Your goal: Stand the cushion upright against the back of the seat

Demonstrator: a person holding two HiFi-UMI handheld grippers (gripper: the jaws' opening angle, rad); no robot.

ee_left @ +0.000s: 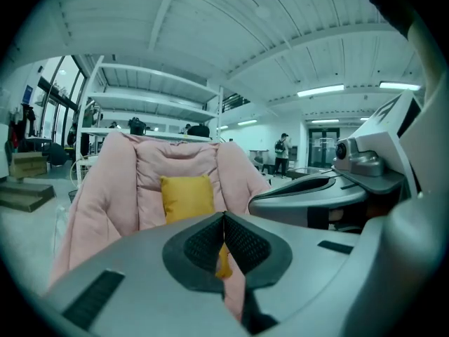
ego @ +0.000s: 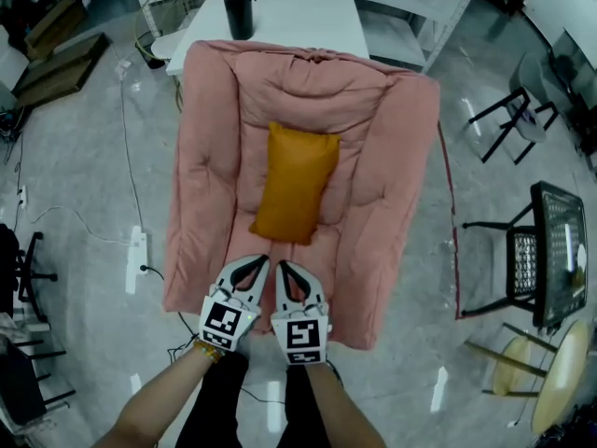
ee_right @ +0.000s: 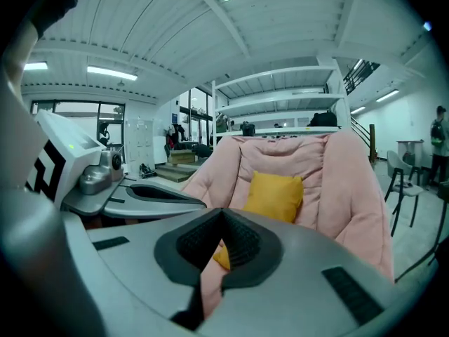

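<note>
An orange-yellow cushion [ego: 294, 183] rests lengthwise on the pink padded seat [ego: 392, 157], its top end toward the seat's back. In both gripper views the cushion [ee_left: 186, 196] [ee_right: 275, 195] looks propped against the pink backrest [ee_left: 112, 188]. My left gripper [ego: 262, 259] and right gripper [ego: 280, 264] hover side by side over the seat's front edge, just short of the cushion's lower end. Both are shut, pads pressed together with nothing held. Along the left gripper [ee_left: 224, 220] and the right gripper [ee_right: 223, 216], a yellow corner shows beyond the shut pads.
A white table [ego: 280, 7] with a black tumbler [ego: 237, 7] stands behind the seat. Black mesh chairs [ego: 550, 250] stand at the right. A power strip [ego: 138, 255] and cables lie on the floor at the left.
</note>
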